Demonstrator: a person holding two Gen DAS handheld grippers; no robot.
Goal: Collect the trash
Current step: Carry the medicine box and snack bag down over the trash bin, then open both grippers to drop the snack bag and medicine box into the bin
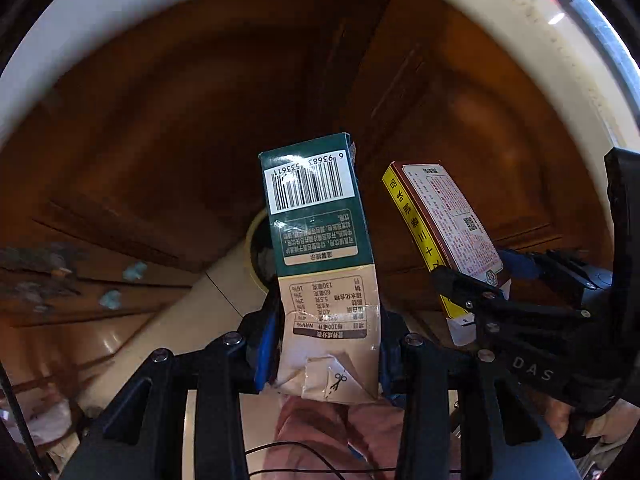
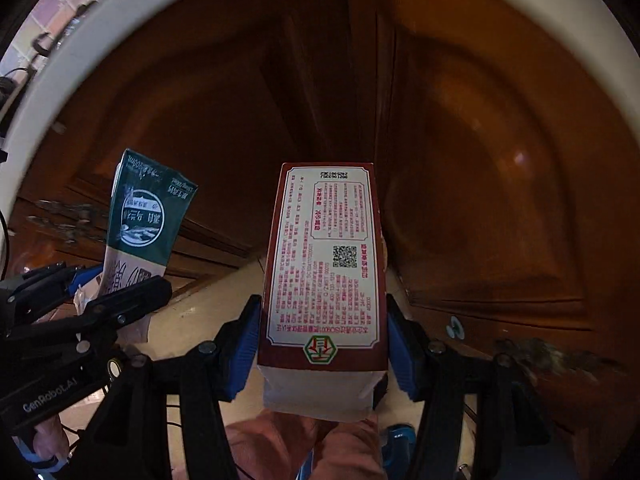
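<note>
Green carton (image 1: 318,240): printed paperboard, slight sheen, creased. Red box (image 2: 326,264): smooth matt card. Cabinet doors (image 1: 180,120): glossy varnished wood, lower edge scuffed; claw pads (image 2: 244,344) blue, matt.

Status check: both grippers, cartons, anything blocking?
Left gripper shut on green carton. Right gripper shut on red box. Both held over the floor, wooden cabinet ahead. Nothing between them.

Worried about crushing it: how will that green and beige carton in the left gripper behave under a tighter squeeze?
The green carton probably dents easily: its gripped end already looks creased. It seems light, likely empty. The left gripper holds one end, so it may pivot.
</note>
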